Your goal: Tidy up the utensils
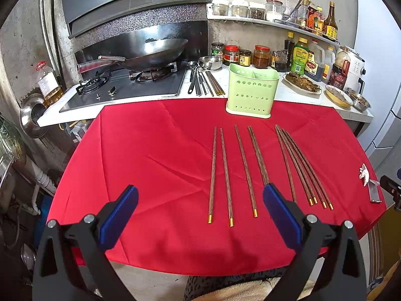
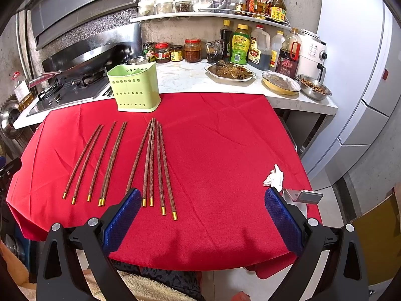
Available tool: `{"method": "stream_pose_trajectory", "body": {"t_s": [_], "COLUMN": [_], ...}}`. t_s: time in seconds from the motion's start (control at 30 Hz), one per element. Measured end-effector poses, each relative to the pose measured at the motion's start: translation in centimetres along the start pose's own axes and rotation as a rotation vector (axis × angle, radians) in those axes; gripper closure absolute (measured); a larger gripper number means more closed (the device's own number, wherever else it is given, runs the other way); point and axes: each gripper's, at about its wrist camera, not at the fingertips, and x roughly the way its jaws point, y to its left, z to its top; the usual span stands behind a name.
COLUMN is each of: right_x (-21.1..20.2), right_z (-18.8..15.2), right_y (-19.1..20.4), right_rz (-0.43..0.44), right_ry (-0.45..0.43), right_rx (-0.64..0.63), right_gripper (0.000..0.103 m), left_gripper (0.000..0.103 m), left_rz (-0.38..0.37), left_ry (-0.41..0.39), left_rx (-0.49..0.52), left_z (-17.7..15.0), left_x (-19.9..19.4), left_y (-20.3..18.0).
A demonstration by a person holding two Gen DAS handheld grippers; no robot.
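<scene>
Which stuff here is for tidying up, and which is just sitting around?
For the job:
wooden chopsticks on the red cloth
green holder
left claw and right claw, both open

Just lying about:
crumpled tissue
wok
sauce bottles
plate of food

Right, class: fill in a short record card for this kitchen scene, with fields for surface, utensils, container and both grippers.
surface: red tablecloth
utensils: wooden chopsticks with gold-capped ends, lying loose on the cloth, roughly side by side
container: green perforated holder, upright at the cloth's far edge, apart from the chopsticks
left gripper: open, holding nothing
right gripper: open, holding nothing
other: crumpled white tissue on the cloth
</scene>
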Motion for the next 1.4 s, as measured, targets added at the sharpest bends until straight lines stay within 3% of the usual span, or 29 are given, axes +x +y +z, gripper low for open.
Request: {"method": "stream_pose_trajectory", "body": {"t_s": [0.83, 1.13, 1.27, 1.4], "right_x": [0.1, 2.9, 4.7, 6.7], "right_z": [-0.4, -1.2, -1.6, -2.0], "right_y": [-0.5, 0.2, 0.7, 1.4], "right_rz": [0.007, 0.036, 0.064, 0.037], "right_ry": [-0.027, -0.029, -0.006, 0.007], "right_rx": [0.014, -0.041, -0.046, -0.061], "right_gripper": [0.006, 0.006, 0.006, 0.006], "left_gripper": [0.006, 0.006, 0.006, 0.006], "left_rz": [0.006, 0.04, 0.009, -0.022], "left_ry": [0.008, 0.059, 0.083, 0.085], "left_rx": [-0.013, -0.021, -0.011, 0.007], "left_z": [-0.3, -1.4, -1.9, -2.3], "left_x": [0.5, 4.2, 6.2, 8.2], "left_y": [0.2, 0.7, 0.7, 0.5]}}
